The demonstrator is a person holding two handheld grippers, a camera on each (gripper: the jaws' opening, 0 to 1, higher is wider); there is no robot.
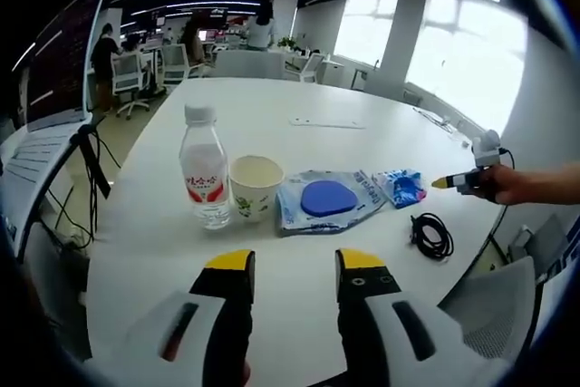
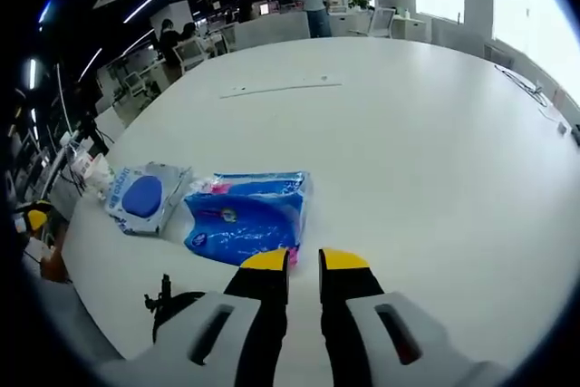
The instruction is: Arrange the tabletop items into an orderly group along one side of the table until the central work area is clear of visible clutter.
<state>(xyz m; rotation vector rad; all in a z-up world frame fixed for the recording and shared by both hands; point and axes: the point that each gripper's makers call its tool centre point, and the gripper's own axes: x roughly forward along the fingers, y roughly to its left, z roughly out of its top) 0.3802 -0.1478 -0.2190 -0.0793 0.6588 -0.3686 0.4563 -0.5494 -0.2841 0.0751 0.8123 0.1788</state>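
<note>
On table (image 1: 299, 147), bottle (image 1: 204, 168) stands upright.

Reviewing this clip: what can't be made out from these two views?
- Water bottle label: print too small to read in the left gripper view.
- Blue tissue pack wording: too small in the right gripper view; its near edge sits behind the right gripper.
- Black cable: partly hidden by that gripper's body.
- Paper cup contents: inside not visible at this angle.
- Wet wipes pack text: blurred.

Black fingers (image 1: 231, 314), yellow tips, grey housings
</note>
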